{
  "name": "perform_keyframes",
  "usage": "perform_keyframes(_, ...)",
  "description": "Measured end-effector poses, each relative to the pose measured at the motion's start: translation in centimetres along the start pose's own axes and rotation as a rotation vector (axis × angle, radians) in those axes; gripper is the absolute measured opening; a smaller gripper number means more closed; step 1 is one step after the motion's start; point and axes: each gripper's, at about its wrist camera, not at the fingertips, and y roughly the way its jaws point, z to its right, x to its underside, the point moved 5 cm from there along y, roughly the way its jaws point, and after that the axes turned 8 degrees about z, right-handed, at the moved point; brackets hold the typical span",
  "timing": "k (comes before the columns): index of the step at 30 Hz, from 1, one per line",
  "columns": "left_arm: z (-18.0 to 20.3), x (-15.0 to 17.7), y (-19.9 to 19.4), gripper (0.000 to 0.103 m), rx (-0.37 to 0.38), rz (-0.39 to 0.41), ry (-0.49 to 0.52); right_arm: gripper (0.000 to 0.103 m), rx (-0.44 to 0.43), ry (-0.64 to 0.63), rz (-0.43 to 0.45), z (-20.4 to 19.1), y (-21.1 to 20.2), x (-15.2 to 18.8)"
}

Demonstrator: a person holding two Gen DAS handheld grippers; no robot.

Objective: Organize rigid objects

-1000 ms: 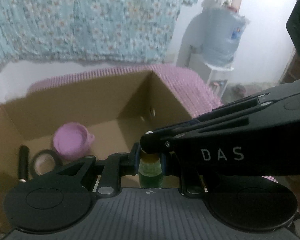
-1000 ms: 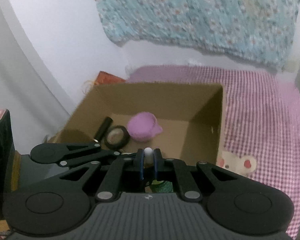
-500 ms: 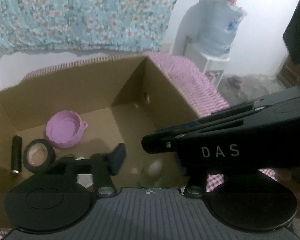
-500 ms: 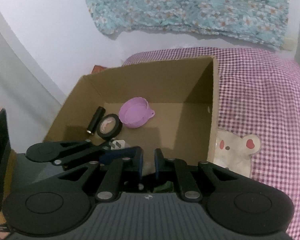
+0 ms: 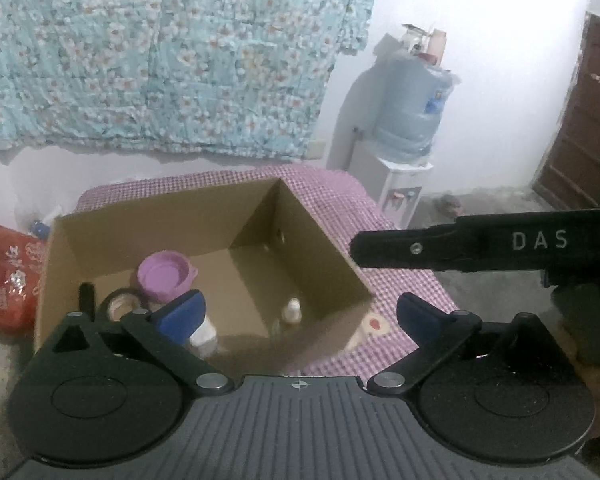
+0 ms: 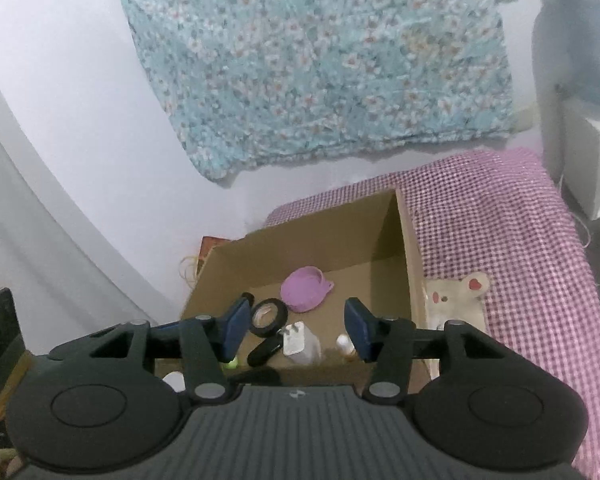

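An open cardboard box [image 5: 324, 236] [image 6: 410, 256] sits on a purple checked cloth. Inside lie a purple lid [image 5: 165, 275] [image 6: 306, 289], a black tape roll [image 5: 120, 305] [image 6: 269, 316], a black stick [image 5: 86, 300], a white charger [image 6: 300, 342], a dark oblong item [image 6: 265, 351] and a small bottle with a white cap [image 5: 291, 311] [image 6: 343, 343]. My left gripper [image 5: 300, 312] is open and empty above the box's near edge. My right gripper [image 6: 296, 330] is open and empty above the box. The right gripper's body shows at the right of the left wrist view [image 5: 480, 248].
A water dispenser [image 5: 404, 152] stands to the right against the white wall. A floral cloth [image 5: 160, 52] hangs on the wall behind. A red bag [image 5: 8, 276] lies left of the box. A bear patch [image 6: 456, 296] is on the checked cloth [image 6: 520, 264] beside the box.
Both grippers were shut on the small white-capped bottle; both opened and pulled up and back. The bottle now rests inside the box near its right wall.
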Motion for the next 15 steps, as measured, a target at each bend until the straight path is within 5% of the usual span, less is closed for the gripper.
perform_keyframes(4, -1.0, 1.8, -1.7, 0.102, -0.02, -0.036, -0.019, 0.063, 0.008, 0.026, -0.002, -0.6, -1.6, 1.5)
perform_keyframes(15, -4.6, 7.0, -3.9, 0.102, -0.092, -0.126, -0.091, 0.064, 0.038, 0.068, -0.145, -1.6, -0.8, 6.6)
